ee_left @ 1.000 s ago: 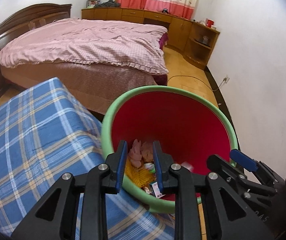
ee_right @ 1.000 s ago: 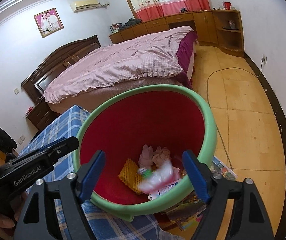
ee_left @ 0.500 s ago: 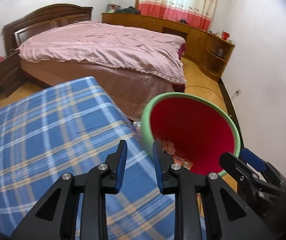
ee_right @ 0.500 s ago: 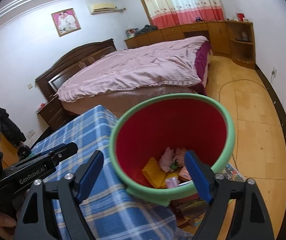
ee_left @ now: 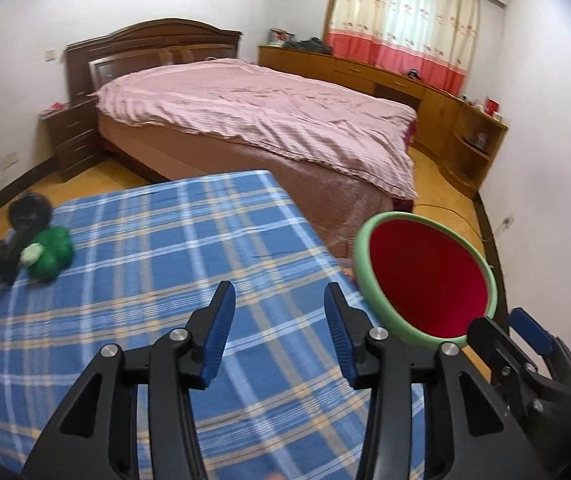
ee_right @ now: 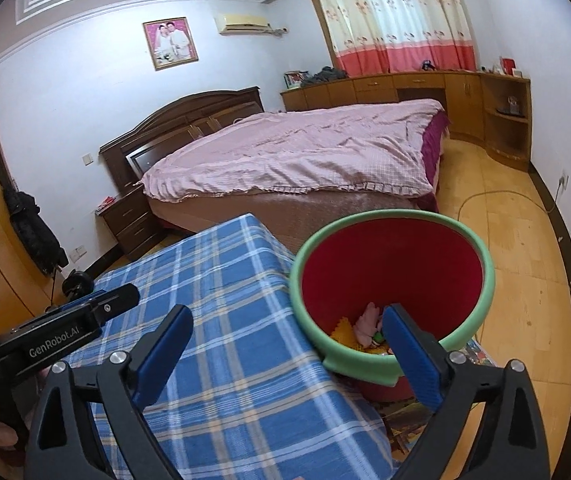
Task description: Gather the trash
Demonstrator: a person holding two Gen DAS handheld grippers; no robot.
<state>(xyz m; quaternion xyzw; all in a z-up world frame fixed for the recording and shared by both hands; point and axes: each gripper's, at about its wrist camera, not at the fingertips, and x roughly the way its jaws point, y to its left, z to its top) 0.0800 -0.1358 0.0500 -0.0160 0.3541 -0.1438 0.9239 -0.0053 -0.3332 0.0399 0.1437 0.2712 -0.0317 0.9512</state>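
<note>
A red bin with a green rim [ee_left: 425, 276] [ee_right: 389, 272] stands on the floor at the right edge of a table with a blue plaid cloth [ee_left: 157, 280] [ee_right: 221, 320]. Pink and yellow trash [ee_right: 365, 322] lies at its bottom. My left gripper [ee_left: 277, 332] is open and empty over the cloth, left of the bin. My right gripper [ee_right: 289, 356] is wide open and empty, straddling the table edge and the bin's near rim. A crumpled green item [ee_left: 49, 252] lies at the table's far left beside a black object [ee_left: 9, 248].
A large bed with a pink cover [ee_left: 253, 120] [ee_right: 293, 152] stands behind the table. Wooden cabinets [ee_right: 445, 92] line the far wall under curtains. A nightstand [ee_left: 71, 144] stands left of the bed. A cable [ee_right: 501, 196] lies on the wooden floor. Colourful papers [ee_right: 409, 420] lie under the bin.
Both grippers pulled back and swung left from over the bin to above the table. The left gripper opened from nearly shut. The trash the right gripper dropped lies in the bin.
</note>
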